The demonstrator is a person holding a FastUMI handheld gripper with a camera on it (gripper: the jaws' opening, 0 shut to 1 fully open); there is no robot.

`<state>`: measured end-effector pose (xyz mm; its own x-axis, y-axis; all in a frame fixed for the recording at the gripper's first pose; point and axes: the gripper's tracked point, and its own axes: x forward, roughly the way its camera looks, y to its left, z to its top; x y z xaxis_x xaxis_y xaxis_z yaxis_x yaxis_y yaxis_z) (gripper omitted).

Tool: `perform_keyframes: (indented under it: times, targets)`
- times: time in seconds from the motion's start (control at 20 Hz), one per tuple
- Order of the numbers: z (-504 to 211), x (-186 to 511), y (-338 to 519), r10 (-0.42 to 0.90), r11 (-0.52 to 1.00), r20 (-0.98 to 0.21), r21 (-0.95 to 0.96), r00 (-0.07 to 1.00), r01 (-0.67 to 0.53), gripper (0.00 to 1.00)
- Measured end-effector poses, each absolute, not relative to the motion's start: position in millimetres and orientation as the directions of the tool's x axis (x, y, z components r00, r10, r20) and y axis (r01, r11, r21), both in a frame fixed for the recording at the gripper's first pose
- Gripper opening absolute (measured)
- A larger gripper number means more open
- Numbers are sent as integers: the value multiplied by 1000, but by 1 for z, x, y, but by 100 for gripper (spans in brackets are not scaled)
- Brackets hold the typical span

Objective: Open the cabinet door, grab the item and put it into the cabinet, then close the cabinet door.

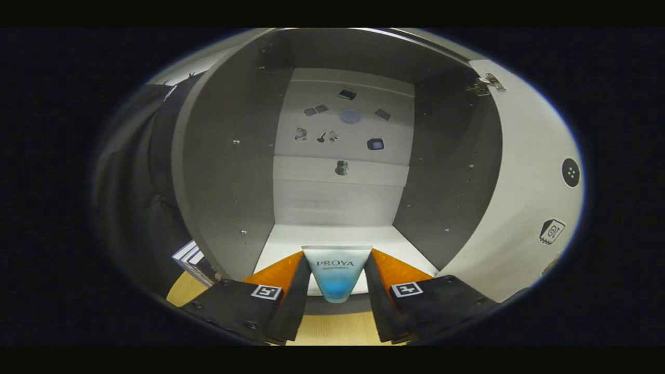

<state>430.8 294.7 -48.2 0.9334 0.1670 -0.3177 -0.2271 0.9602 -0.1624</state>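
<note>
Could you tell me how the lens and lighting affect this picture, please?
Gripper view: the fisheye lens bows the cabinet walls and open door; the back panel is bright, the side walls dim; the tube clamped between the fingers looks sharp.

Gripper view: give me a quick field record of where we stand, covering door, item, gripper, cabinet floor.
cabinet door: open, swung out to the right of the opening, hinge visible at its top
item: tube, wide crimped end up, cap end down
gripper: shut on the tube, one finger pressing each side
tube position: at the cabinet's front edge, not yet set down inside
cabinet floor: white, just beyond the tube
back panel: several small stickers on it
task stage: door opened, item grabbed, placing and closing remain
</note>
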Motion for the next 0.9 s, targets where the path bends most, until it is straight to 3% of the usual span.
perform_keyframes:
  times: [0.65, 0.75, 0.9]
  targets:
    - [-95, 473, 291, 147, 966, -398, -140, 906, -218, 62]
    - [-89, 474, 289, 145, 967, -378, -142, 914, -212, 65]
    - [-79, 471, 285, 135, 968, -347, -154, 928, -198, 80]
